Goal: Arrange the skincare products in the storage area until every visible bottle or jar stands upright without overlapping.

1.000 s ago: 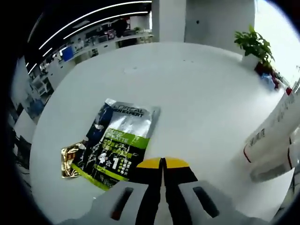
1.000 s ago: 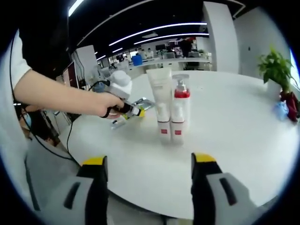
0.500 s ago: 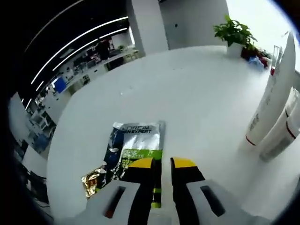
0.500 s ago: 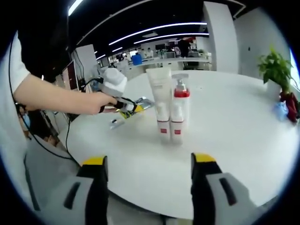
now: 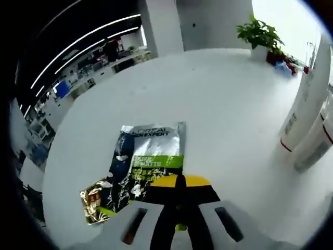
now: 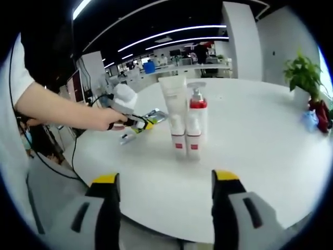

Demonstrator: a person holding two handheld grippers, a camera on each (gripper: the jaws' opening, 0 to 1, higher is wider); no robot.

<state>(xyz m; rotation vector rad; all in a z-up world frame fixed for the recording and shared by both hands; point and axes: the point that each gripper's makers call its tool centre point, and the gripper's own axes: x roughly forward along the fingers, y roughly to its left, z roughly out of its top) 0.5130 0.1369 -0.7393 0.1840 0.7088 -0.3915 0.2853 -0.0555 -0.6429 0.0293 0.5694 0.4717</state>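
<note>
Lying flat on the white round table (image 5: 218, 99), the L'Oréal Men Expert sachet (image 5: 139, 161) has its near edge clamped between the closed yellow-tipped jaws of the left gripper (image 5: 180, 183), with a gold foil packet (image 5: 92, 200) tucked under its left corner. Farther right, the white tube (image 6: 173, 119) and red-capped pump bottle (image 6: 195, 121) stand upright, touching side by side. Nearer the table's edge, the right gripper (image 6: 164, 179) hangs with its jaws wide apart, holding nothing.

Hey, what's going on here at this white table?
A person is tidying skincare products with two handheld grippers. The left gripper, jaws together, has pinched the near edge of a flat L'Oreal sachet lying on the white table, beside a small gold packet. The right gripper is held back, open and empty. A white tube and a red-collared pump bottle already stand upright side by side.
</note>
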